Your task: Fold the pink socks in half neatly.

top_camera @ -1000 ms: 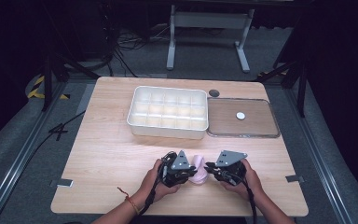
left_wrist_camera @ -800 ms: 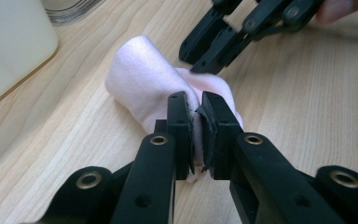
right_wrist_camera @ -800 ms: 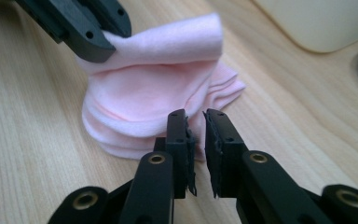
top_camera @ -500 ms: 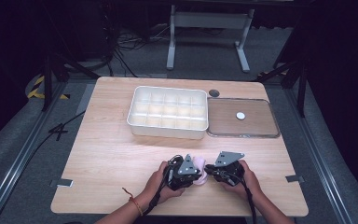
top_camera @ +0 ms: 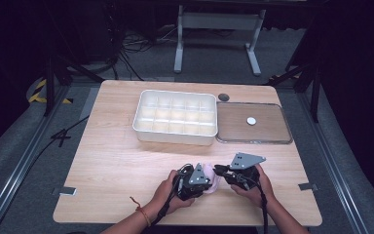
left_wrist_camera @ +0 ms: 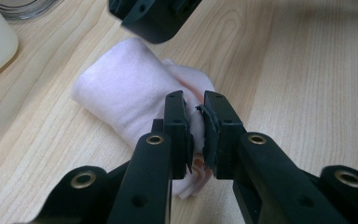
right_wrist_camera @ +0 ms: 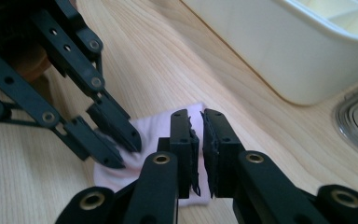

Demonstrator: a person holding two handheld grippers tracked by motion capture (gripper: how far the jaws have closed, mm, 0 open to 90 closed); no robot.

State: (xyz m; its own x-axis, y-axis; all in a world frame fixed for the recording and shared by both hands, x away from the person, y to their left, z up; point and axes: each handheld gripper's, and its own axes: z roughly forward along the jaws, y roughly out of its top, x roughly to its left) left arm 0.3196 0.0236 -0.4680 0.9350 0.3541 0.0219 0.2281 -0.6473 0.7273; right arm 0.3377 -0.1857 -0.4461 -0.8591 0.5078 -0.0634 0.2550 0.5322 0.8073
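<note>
High view: pink cloth (top_camera: 213,179) on table (top_camera: 112,161) near front edge, between both grippers, well apart from white tray (top_camera: 175,117) and lid (top_camera: 253,124) behind. Left gripper (left_wrist_camera: 195,122) clamped on cloth's folded edge, a bit of fabric pinched betw. jaws; cloth rolled, lying flat on wood. Right gripper (right_wrist_camera: 196,135) w/ jaws nearly together, narrow gap, tips over cloth (right_wrist_camera: 168,126); can't tell if any fabric caught. Left gripper's jaws on cloth also seen in right gripper view.

White compartment tray (top_camera: 175,117) at bench (top_camera: 112,161) centre-back; clear lid (top_camera: 253,123) w/ white disc (top_camera: 251,120) just beside, right; dark round cap (top_camera: 223,97) behind.
</note>
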